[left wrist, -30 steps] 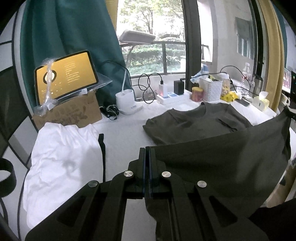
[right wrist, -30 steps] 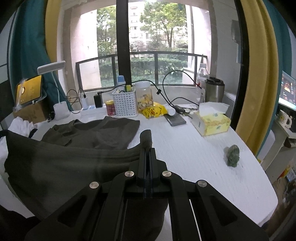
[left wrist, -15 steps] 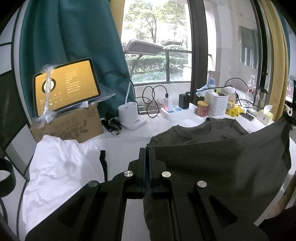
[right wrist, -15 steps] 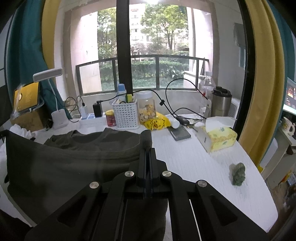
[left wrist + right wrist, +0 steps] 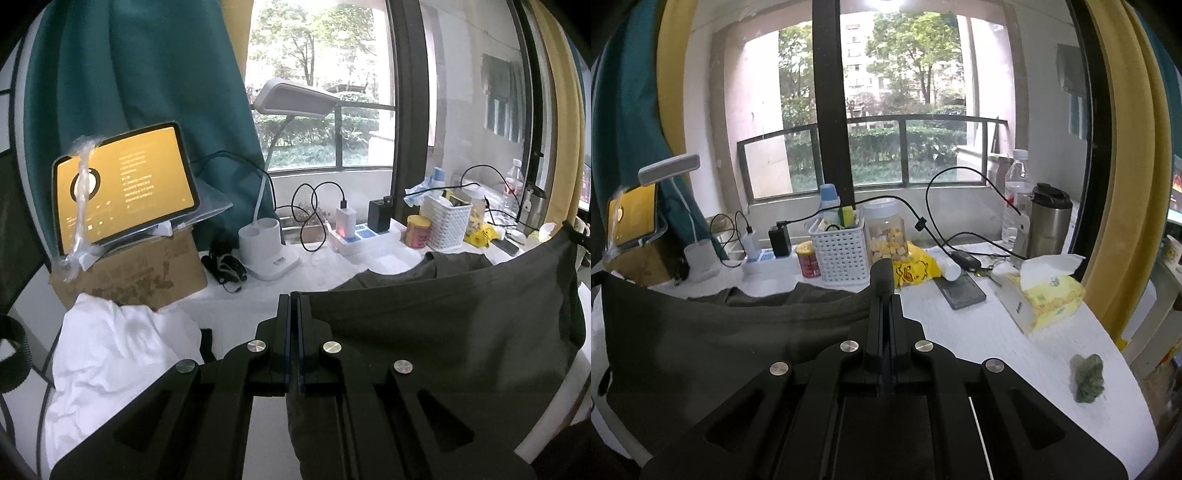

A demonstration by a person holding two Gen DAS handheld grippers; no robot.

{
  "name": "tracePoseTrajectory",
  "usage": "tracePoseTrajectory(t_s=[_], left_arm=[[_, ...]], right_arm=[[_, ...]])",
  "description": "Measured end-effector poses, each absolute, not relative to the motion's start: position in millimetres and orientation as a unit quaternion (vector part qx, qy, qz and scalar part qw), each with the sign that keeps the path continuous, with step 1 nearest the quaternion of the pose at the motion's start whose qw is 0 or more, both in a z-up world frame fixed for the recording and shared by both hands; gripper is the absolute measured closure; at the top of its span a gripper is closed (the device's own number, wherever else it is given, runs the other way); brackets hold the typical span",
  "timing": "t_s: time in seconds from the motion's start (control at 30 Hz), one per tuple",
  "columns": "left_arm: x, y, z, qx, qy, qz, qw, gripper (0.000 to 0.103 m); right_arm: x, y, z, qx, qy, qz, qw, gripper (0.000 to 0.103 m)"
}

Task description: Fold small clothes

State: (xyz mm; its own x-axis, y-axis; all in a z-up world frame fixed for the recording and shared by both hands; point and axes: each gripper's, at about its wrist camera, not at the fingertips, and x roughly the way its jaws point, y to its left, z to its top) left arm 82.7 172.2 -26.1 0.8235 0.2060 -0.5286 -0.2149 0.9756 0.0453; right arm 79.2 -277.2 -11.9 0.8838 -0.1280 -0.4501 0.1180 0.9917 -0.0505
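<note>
Left gripper (image 5: 294,299) fingers were pressed together on 1 corner of the dark shirt (image 5: 443,332). Right gripper (image 5: 885,295) fingers were likewise clamped on the opposite corner. The shirt hung stretched between them above the worktop (image 5: 997,332), its far part lying bunched near the basket (image 5: 842,254).

Risks, as judged:
- Uneven pull from 1 side could skew the fold line.
- A thin pinch of cloth could slip from the fingers if tension rose.
- The raised edge, carried too far forward, could sweep the basket or red can (image 5: 808,259).
- The white garment (image 5: 118,354) lay just beside and could get caught under the fold.

Hidden: the shirt's lower hem, cut off behind both grippers; sleeves could not be made out.
</note>
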Motion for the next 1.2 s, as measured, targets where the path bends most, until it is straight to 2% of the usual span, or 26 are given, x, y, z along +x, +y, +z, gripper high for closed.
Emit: tracePoseTrajectory(t_s=[1.2], left_arm=[[204,218,-16,-0.009,0.249,0.111,0.962,0.102]], right_arm=[[233,-298,-8,-0.063,0.225,-0.061,0.970,0.100]])
